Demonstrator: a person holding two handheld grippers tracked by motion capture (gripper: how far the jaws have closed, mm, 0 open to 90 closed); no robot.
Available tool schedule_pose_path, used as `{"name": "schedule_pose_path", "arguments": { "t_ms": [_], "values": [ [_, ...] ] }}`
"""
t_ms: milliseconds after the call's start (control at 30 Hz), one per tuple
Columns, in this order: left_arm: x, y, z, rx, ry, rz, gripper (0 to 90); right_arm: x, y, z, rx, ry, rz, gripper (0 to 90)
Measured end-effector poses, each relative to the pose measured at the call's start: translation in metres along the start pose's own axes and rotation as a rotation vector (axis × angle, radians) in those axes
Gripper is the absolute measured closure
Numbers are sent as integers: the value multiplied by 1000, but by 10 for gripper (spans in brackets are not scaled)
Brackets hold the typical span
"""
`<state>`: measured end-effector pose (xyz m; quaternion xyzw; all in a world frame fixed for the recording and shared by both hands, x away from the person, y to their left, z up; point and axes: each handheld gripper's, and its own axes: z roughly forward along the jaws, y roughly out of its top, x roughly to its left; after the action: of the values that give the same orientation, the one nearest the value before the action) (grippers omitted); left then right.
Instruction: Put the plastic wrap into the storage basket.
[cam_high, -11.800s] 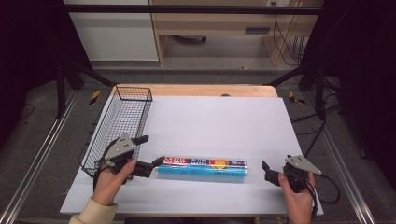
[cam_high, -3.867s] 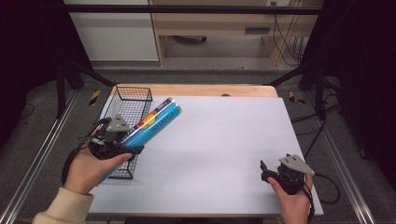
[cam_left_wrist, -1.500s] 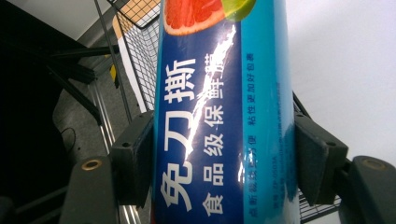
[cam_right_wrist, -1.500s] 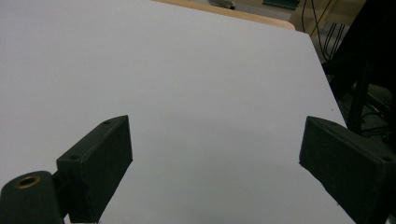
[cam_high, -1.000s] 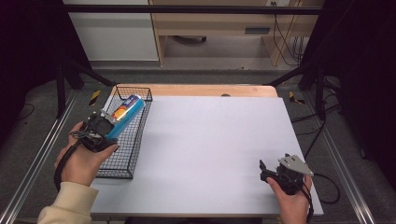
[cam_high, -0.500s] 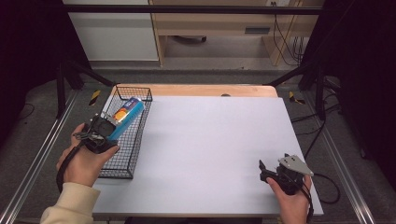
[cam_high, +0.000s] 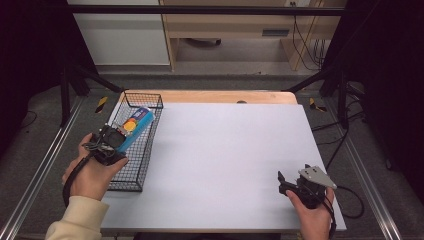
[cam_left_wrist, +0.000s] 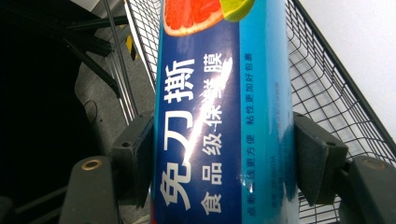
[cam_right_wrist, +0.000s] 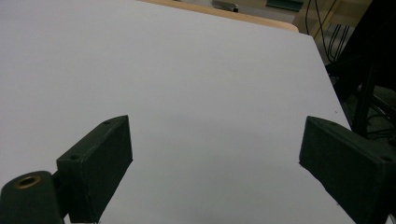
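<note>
In the high view, the left gripper (cam_high: 116, 141) holds a blue box (cam_high: 136, 125) over the wire basket (cam_high: 148, 150) at the desk's (cam_high: 225, 150) nine o'clock; the right gripper (cam_high: 286, 182) rests at five o'clock. In the left gripper view, fingers (cam_left_wrist: 135, 156) clamp the box (cam_left_wrist: 224, 112). In the right gripper view, fingers (cam_right_wrist: 98, 163) stand wide apart over bare desk (cam_right_wrist: 187, 74).

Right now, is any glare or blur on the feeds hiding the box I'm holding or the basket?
Left gripper view: a white glare streak crosses the blue box, washing out some print; the wire basket behind stays sharp. High view: even light on the table, dark surroundings, box label too small to read. Right gripper view: the right gripper looks soft over the sheet, no glare.
</note>
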<state>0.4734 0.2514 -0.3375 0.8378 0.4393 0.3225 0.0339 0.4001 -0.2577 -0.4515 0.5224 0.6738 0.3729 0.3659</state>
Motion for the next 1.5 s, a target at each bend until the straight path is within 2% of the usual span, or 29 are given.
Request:
{"name": "schedule_pose_path", "arguments": {
  "t_ms": [133,200,300,400,733,1033,1133,1233,1500],
  "values": [
    [0,0,2,9,0,-3,321,0,0,0,0,0,0,97],
    [0,-1,5,24,21,6,320,0,0,0,-1,0,0,97],
    [-1,-1,8,23,11,-3,320,0,0,0,0,0,0,97],
    [-2,0,10,41,20,10,321,0,0,0,-2,0,3,97],
    [0,-2,17,73,20,9,321,0,0,0,-3,3,3,97],
    [-2,-3,23,91,3,7,320,0,0,0,-4,4,2,97],
    [-3,-3,25,105,21,28,321,0,0,0,-4,5,2,97],
    [-3,-3,27,102,3,10,320,-1,0,0,-6,3,1,97],
    [-3,-4,29,117,9,23,320,0,0,0,-5,6,0,97]
  ]
}}
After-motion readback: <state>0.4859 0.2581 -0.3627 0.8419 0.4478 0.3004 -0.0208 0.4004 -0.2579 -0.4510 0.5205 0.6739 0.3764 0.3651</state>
